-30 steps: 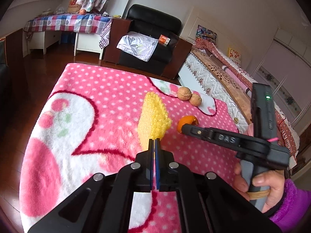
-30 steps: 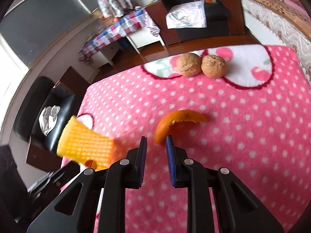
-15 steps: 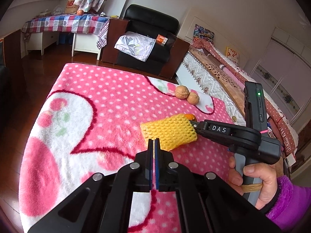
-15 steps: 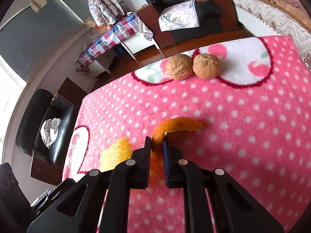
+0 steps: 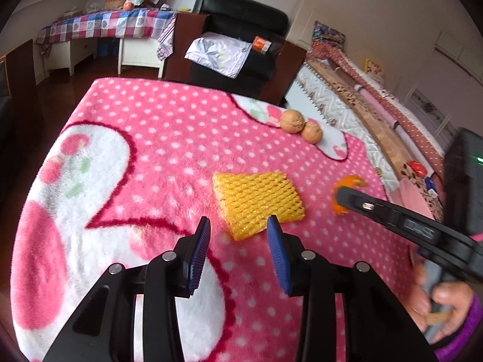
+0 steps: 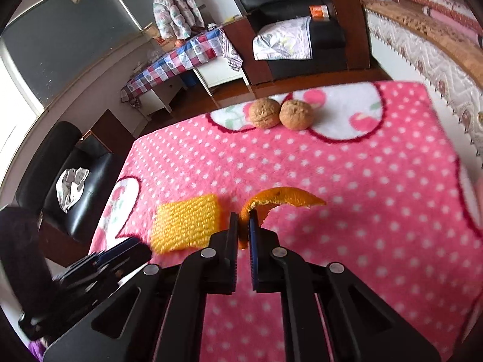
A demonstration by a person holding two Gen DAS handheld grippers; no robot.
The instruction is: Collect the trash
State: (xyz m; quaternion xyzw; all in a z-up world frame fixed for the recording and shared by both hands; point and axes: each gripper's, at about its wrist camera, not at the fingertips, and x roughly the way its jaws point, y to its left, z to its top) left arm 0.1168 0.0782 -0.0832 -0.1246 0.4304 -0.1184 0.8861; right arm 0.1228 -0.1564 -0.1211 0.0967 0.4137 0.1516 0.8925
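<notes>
While the right tool (image 6: 244, 223) pinches an orange peel (image 6: 280, 200), the left tool (image 5: 238, 235) is opening above a yellow foam net (image 5: 258, 200).

Nearest the left camera, the left tool's blue pads (image 5: 199, 250) stand apart with nothing pressed between them; the foam net lies flat on the pink polka-dot blanket (image 5: 157, 138) just beyond their tips, its near corner showing in the gap. To the right, the right tool's jaws are clamped on one end of the peel, the rest curving out to the right of the tips, and the net (image 6: 187, 224) lies just left of them. Farther back, two walnuts (image 6: 280, 113) sit touching each other on the blanket's white patch. Beyond the blanket stands a black armchair (image 5: 241, 27).
</notes>
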